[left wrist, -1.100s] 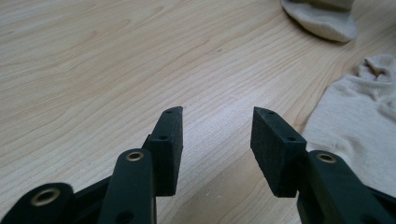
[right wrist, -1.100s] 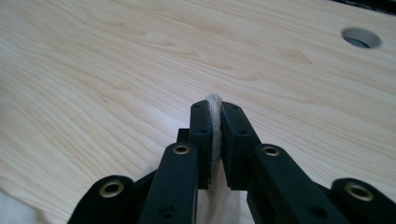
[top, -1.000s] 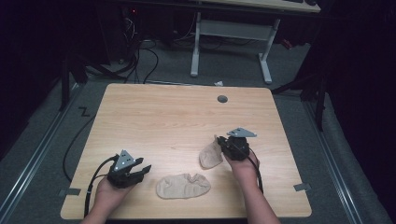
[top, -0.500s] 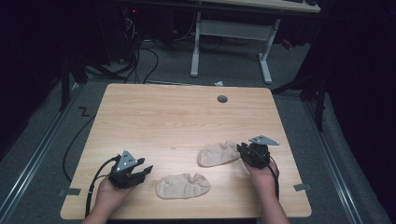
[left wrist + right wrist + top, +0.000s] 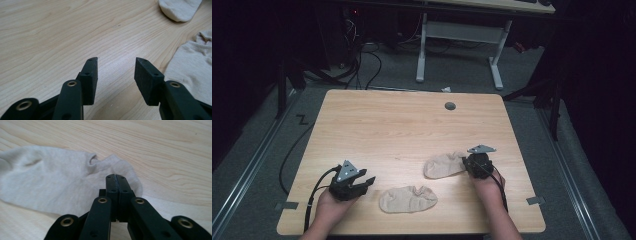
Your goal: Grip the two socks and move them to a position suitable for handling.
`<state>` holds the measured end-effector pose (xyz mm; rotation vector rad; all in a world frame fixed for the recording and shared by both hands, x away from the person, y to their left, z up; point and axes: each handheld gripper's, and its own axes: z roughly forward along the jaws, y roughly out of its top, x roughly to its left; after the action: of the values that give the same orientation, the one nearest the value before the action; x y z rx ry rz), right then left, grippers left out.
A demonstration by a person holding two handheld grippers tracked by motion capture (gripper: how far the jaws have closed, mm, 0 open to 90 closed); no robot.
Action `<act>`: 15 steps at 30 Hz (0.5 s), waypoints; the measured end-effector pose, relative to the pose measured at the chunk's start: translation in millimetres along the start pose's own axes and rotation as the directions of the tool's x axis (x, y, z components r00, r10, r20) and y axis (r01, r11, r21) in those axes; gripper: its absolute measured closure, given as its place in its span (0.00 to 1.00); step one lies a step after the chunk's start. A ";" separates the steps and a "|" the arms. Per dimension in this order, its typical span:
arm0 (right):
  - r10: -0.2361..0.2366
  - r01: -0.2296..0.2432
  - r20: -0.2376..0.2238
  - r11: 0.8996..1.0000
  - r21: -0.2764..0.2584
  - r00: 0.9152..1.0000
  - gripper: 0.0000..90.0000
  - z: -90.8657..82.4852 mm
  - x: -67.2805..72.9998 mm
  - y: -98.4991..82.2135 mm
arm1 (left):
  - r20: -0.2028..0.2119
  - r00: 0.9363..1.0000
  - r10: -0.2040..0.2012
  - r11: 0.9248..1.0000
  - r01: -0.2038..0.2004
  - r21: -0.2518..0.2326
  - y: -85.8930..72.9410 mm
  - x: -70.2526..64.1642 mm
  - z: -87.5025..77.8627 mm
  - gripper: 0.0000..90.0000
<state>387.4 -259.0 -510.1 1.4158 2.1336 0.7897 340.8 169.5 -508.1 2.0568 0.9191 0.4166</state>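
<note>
Right gripper (image 5: pixel 473 165) clenched, jaws pressed together over cuff end of far sock (image 5: pixel 443 165); whether fabric is actually pinched unclear, probably thin fold at best. Left gripper (image 5: pixel 360 184) released, jaws apart, resting on table (image 5: pixel 392 125) just beside near sock (image 5: pixel 408 199).

Risks:
- right lift could slip off cuff, weak bite
- dragging far sock may bunch it against near sock
- left jaws low, could scrape wood on approach
</note>
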 end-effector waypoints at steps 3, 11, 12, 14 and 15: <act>0.007 -0.007 0.007 1.000 0.014 1.000 1.00 3.5 -2.0 -0.3 | -0.004 1.000 0.010 1.000 -0.010 -0.021 3.3 0.2 -1.0 0.60; 0.012 -0.012 -0.006 1.000 0.024 1.000 1.00 3.6 -1.7 -9.1 | 0.013 1.000 -0.004 1.000 0.004 -0.007 1.4 0.6 3.1 0.58; 0.010 -0.010 -0.017 1.000 0.019 1.000 1.00 1.4 2.1 -12.0 | 0.014 1.000 -0.005 1.000 0.005 -0.010 2.2 0.1 2.7 0.59; 0.001 0.000 -0.023 1.000 0.015 1.000 1.00 0.4 7.1 -13.2 | 0.013 1.000 -0.009 1.000 0.009 -0.014 2.7 -0.6 2.5 0.59; 0.001 0.000 -0.023 1.000 0.015 1.000 1.00 0.4 7.1 -13.2 | 0.013 1.000 -0.009 1.000 0.009 -0.014 2.7 -0.6 2.5 0.59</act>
<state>376.3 -256.3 -519.8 1.4215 2.1604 0.7952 343.1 166.7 -507.5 2.0397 0.9148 0.4038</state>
